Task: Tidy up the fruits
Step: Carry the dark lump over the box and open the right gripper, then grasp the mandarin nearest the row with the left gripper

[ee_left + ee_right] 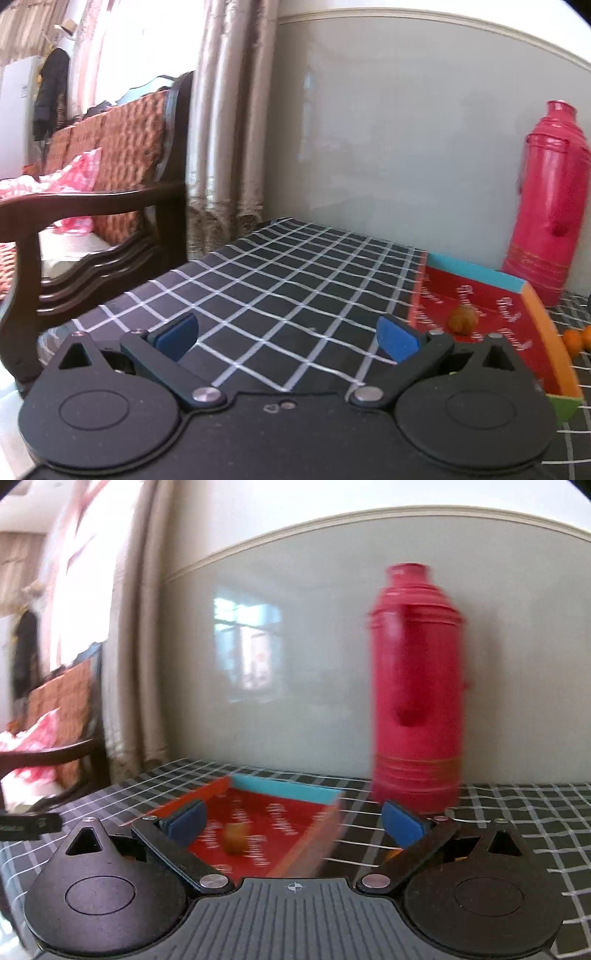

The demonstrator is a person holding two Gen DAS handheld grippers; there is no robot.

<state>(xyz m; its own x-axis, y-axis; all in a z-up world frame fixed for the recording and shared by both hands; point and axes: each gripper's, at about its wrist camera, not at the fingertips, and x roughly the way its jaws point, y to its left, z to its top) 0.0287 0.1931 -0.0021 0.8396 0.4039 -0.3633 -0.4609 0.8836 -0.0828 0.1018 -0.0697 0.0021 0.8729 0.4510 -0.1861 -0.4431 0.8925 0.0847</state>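
Note:
A shallow red tray (pixel 491 306) with blue and orange rims lies on the checked tablecloth, and one small brown-orange fruit (pixel 463 320) rests inside it. In the left wrist view two more orange fruits (pixel 578 339) lie on the cloth just right of the tray. My left gripper (pixel 288 338) is open over bare cloth, left of the tray, holding nothing. In the blurred right wrist view my right gripper (pixel 293 825) stands open above the tray (pixel 266 827), with the fruit (pixel 234 840) lying loose in the tray between and below its blue pads (pixel 400 827).
A tall red thermos (pixel 415 686) stands behind the tray against the pale wall; the thermos (pixel 550 199) shows at the right in the left wrist view too. A wooden sofa (pixel 92 206) with patterned cushions and a pink bag stands left of the table beside curtains.

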